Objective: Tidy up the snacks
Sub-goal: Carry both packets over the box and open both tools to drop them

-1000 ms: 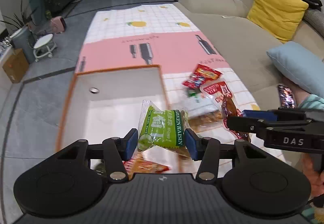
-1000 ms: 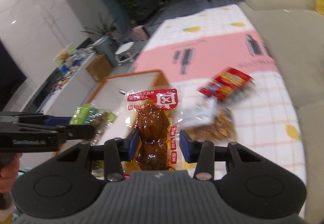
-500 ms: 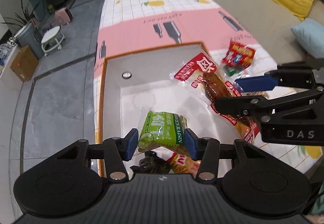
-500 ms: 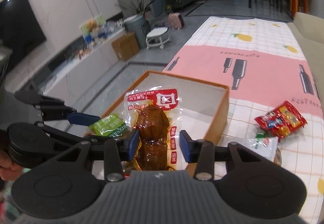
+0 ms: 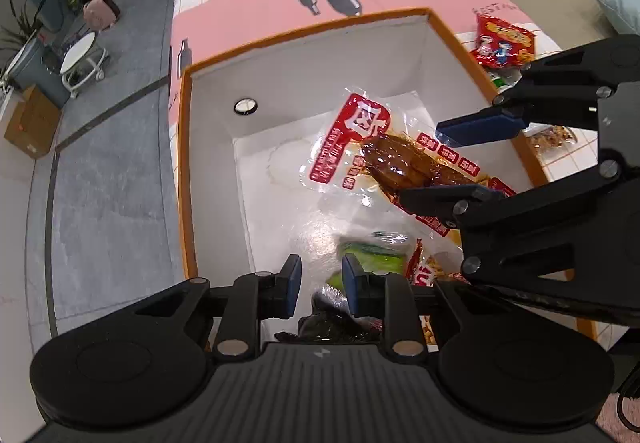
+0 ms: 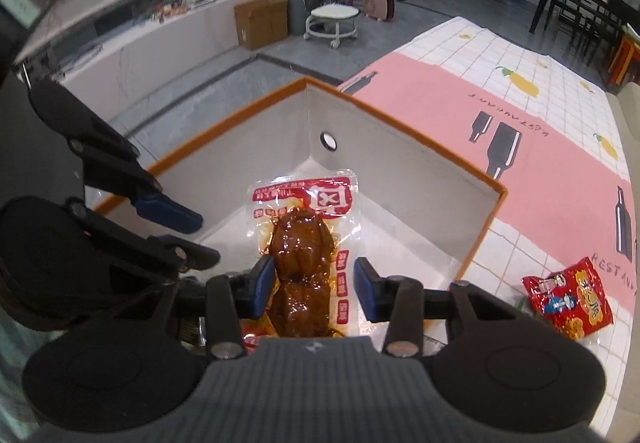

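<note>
A white box with an orange rim (image 5: 304,31) (image 6: 400,123) stands on the pink and white tablecloth. My right gripper (image 6: 314,289) (image 5: 424,167) is shut on a clear packet of brown braised meat with a red label (image 6: 304,243) (image 5: 360,147), held over the inside of the box. My left gripper (image 5: 320,283) (image 6: 204,239) hangs over the box's near end; its jaws are closing with nothing between them. A blurred green raisin packet (image 5: 374,253) lies just beyond and right of its right finger, free of the pads.
Inside the box's near end lie a dark packet (image 5: 332,319) and an orange-red one (image 5: 424,271). A red snack packet (image 5: 502,43) (image 6: 568,303) and a bag of nuts (image 5: 552,135) lie on the cloth right of the box. A sofa runs along the right.
Both grippers came over the box and lower. The green raisin packet left the left jaws and dropped into the box; those jaws narrowed. The right gripper kept hold of the meat packet.
</note>
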